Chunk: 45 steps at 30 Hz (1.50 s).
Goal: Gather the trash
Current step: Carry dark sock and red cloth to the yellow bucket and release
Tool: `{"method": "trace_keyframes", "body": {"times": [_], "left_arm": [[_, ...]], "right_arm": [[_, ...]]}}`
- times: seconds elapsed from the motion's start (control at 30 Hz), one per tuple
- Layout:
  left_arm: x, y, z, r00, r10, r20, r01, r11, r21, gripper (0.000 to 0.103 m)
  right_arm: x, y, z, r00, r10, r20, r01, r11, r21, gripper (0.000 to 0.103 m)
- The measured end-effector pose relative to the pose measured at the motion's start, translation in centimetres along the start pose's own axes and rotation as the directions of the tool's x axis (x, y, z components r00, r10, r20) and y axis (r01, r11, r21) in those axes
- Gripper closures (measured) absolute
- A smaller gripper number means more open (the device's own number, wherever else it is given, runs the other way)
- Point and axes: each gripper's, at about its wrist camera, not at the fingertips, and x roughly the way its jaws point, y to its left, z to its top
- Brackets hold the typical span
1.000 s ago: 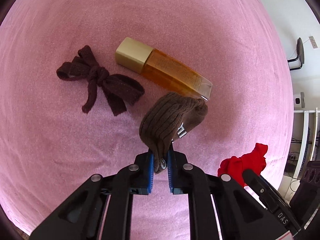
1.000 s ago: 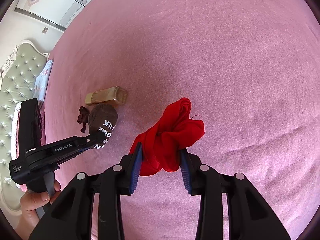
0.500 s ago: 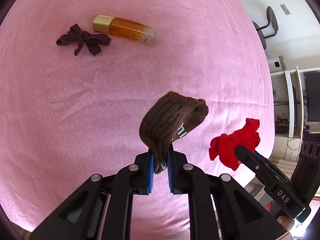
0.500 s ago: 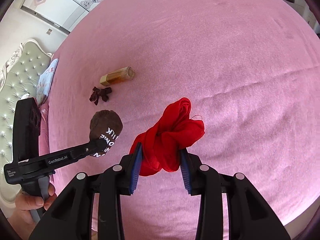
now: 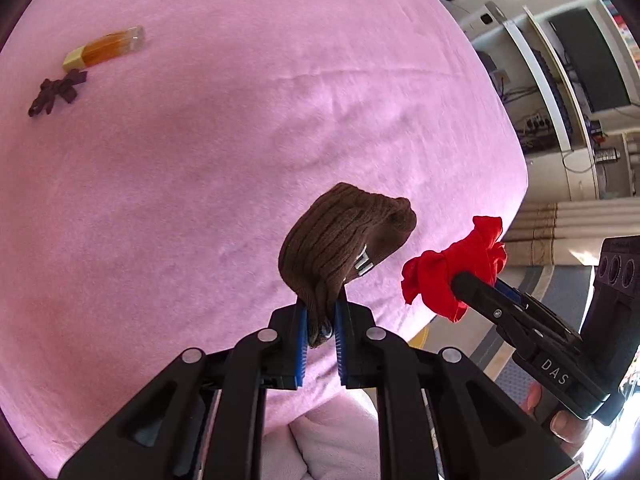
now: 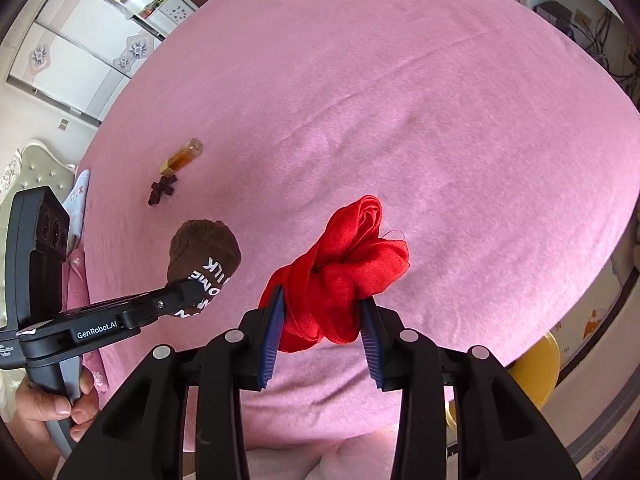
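Both my tools have pulled back toward the bed's (image 5: 168, 208) near edge, left tool (image 5: 321, 334) clenched on the soft, light brown sock (image 5: 344, 240), right tool (image 6: 322, 334) on the limp red cloth (image 6: 344, 276).

The left gripper (image 5: 320, 330) jaws clamp a brown ribbed sock (image 5: 340, 244) above the pink bed (image 5: 200, 200). The right gripper (image 5: 460, 284) grips a red cloth (image 5: 440, 272). An amber bottle (image 5: 106, 46) lies near a dark bow (image 5: 58, 92).

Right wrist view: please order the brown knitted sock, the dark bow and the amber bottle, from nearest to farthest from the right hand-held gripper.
From the right hand-held gripper:
1. Brown knitted sock, to its left, held up in the left hand-held gripper.
2. Dark bow, farther up-left on the pink cover.
3. Amber bottle, just beyond the bow.
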Motion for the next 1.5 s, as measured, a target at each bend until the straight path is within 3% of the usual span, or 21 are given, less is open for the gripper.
{"method": "trace_keyframes", "body": {"times": [0.47,0.8,1.07,1.37,1.43,1.5], "left_arm": [[8.2,-16.2,-7.8,0.986,0.027,-0.165,0.014,0.970,0.241,0.092],[14.1,-24.0,-11.6,0.960,0.089,-0.264,0.017,0.928,0.373,0.092],[18.2,-27.5,-13.8,0.935,0.151,-0.321,0.008,0.896,0.445,0.091],[21.7,-28.4,-15.3,0.907,0.204,-0.369,0.002,0.873,0.488,0.091],[22.4,-28.4,-15.6,0.899,0.211,-0.384,0.003,0.873,0.488,0.086],[22.9,-28.5,-15.7,0.892,0.231,-0.388,-0.012,0.871,0.492,0.072]], "right_arm": [[-7.2,-15.7,-8.8,0.996,-0.088,0.010,0.084,0.977,0.195,0.068],[-8.8,-23.5,-14.5,0.995,-0.095,-0.019,0.096,0.938,0.332,0.067],[-8.7,-27.4,-17.1,0.996,-0.075,-0.039,0.085,0.910,0.406,0.067],[-6.9,-28.7,-18.1,0.996,-0.051,-0.075,0.077,0.905,0.419,0.066],[-6.8,-28.7,-18.1,0.997,-0.041,-0.071,0.067,0.909,0.410,0.061],[-6.9,-28.6,-18.2,0.997,-0.040,-0.063,0.062,0.915,0.398,0.058]]}}
